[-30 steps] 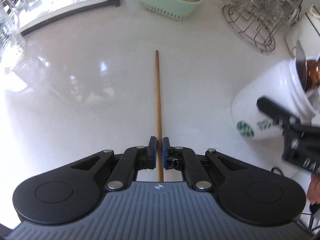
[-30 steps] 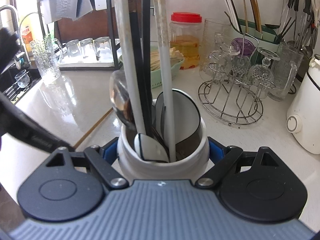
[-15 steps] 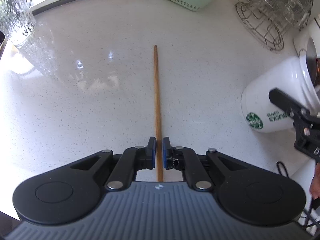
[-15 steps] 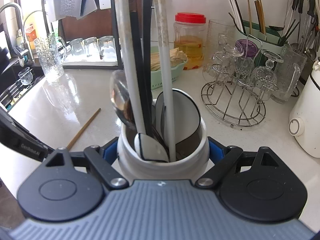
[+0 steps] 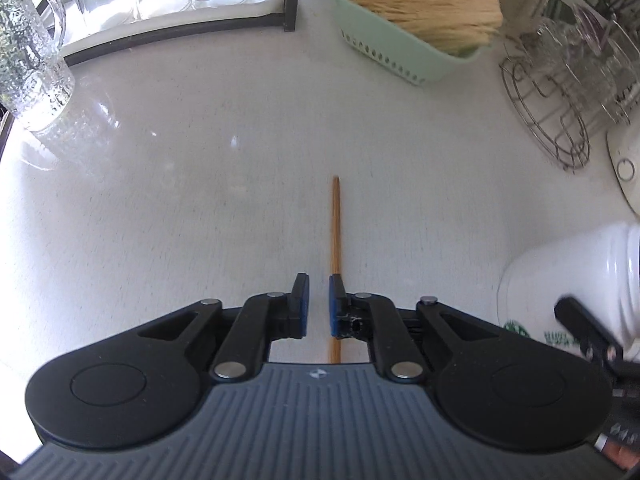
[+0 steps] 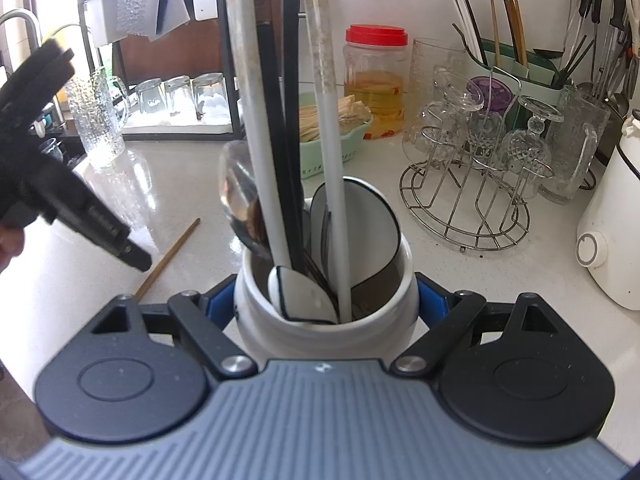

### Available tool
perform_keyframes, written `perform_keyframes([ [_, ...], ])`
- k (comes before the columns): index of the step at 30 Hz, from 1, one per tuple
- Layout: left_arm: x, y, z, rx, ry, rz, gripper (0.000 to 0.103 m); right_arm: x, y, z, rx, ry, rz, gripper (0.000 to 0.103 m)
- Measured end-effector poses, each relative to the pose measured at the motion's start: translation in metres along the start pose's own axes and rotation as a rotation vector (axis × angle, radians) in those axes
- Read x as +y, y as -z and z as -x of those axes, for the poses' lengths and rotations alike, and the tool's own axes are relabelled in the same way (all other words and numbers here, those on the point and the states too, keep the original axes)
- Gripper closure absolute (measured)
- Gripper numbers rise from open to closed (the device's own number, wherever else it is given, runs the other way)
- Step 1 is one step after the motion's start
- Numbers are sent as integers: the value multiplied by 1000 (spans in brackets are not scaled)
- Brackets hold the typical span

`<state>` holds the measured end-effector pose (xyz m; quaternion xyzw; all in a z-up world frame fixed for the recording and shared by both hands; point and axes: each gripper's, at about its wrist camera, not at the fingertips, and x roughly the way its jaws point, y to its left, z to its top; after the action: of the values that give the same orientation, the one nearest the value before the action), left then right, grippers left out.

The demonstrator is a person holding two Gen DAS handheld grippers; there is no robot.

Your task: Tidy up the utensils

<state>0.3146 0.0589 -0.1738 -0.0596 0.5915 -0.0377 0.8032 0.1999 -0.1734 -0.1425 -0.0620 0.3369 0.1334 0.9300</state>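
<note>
Chopstick [image 5: 335,236] is lying flat on the white counter [image 5: 200,200], just left of the white utensil jar [image 6: 326,312], its near end passing under the left gripper [image 5: 319,304]. That gripper's jaws have just been opening and are now standing slightly apart, the stick running under the right-hand pad rather than sitting squarely in the gap (no squeeze on it that I can see). Over at the jar, the right gripper [image 6: 326,300] is clamping its white body from both sides, spoons and long handles sticking up out of it. Beyond the jar, the mint basket [image 5: 400,56] is sitting at the back.
</note>
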Motion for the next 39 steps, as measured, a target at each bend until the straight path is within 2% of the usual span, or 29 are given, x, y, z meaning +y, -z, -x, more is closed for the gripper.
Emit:
perform_keyframes([
  [3,-3,-6,-6,-3,1,3,82,0,0,0,0,1,-4,13],
  [12,-16,-14,-14,-32,9,11,81,1,4,2,-20,7,-7,13],
  [16,-26,-18,-16,-51,-29,-20,82,2,3,2,-20,6,-5,13],
  [19,-33,-20,-18,-65,-67,-51,84,2,3,3,-18,5,-6,13],
  [22,-38,-21,-19,-68,-91,-98,94,2,3,3,-18,5,-6,13],
  [23,-40,-23,-21,-65,-90,-110,98,2,3,3,-19,5,-6,13],
  [29,-44,-19,-20,-62,-72,-129,99,2,3,3,-23,3,0,12],
  [39,-50,-6,25,-125,-13,-118,99,2,4,3,-26,5,-3,13],
])
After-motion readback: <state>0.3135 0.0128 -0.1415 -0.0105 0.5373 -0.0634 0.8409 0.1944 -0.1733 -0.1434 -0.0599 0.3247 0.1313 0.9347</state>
